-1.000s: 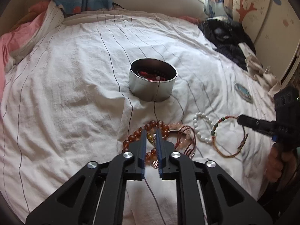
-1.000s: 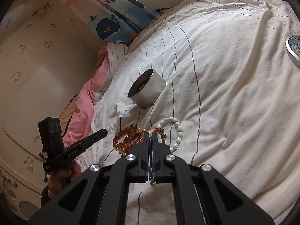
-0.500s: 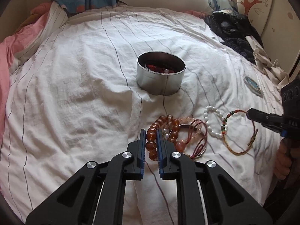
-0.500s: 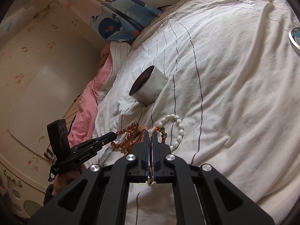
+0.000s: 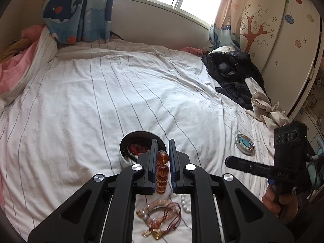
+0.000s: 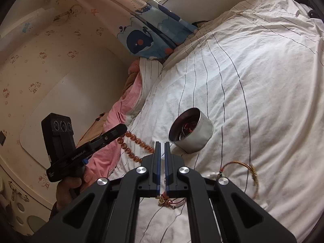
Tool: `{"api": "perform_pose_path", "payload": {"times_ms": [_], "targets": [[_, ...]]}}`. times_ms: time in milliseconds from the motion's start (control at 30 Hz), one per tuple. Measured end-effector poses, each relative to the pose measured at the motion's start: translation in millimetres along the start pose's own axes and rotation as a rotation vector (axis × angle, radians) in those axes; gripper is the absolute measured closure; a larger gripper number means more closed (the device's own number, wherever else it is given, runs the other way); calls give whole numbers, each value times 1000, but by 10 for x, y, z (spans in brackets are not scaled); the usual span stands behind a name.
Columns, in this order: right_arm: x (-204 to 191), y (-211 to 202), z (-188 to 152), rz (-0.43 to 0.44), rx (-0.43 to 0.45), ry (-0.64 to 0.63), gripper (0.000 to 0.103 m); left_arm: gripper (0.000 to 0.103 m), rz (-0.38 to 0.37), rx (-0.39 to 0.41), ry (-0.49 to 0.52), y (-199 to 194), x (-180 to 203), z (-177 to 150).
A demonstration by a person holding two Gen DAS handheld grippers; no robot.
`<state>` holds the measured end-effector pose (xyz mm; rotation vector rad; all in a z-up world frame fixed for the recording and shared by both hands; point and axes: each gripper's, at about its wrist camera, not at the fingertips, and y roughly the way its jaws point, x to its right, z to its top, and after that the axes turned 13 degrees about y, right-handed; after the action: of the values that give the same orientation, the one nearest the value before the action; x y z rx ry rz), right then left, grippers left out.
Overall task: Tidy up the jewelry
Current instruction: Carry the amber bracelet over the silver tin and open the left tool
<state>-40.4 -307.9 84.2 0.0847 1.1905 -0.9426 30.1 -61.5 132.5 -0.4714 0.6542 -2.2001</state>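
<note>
Bedroom setting: a bed covered by a white sheet with thin dark stripes (image 5: 85,105), whale-print curtain (image 5: 66,8) at the window behind. A round silver metal tin (image 6: 194,135) sits open on the sheet with red jewellery inside. The left gripper (image 5: 162,150) is clamped on an amber round-bead bracelet (image 5: 162,172), raised off the sheet just short of the tin; in the right wrist view the beads hang in a loop from its tips. The right gripper (image 6: 161,149) has its jaws nearly together with a narrow gap; whether it holds anything cannot be told. A gold-and-red braided cord bracelet (image 6: 253,174) lies beside it. A pink bead bracelet with red cord (image 5: 162,214) and white pearl beads (image 5: 184,203) remain on the sheet. A round decorated lid (image 5: 244,143) lies apart, toward the dark clothing (image 5: 232,75).
</note>
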Motion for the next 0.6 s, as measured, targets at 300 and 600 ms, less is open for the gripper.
{"api": "perform_pose_path", "payload": {"times_ms": [300, 600], "targets": [[427, 104, 33, -440, -65, -115, 54, 90, 55, -240, -52, 1088, -313, -162], [514, 425, -196, -622, -165, -279, 94, 59, 79, -136, -77, 419, -418, -372]]}}
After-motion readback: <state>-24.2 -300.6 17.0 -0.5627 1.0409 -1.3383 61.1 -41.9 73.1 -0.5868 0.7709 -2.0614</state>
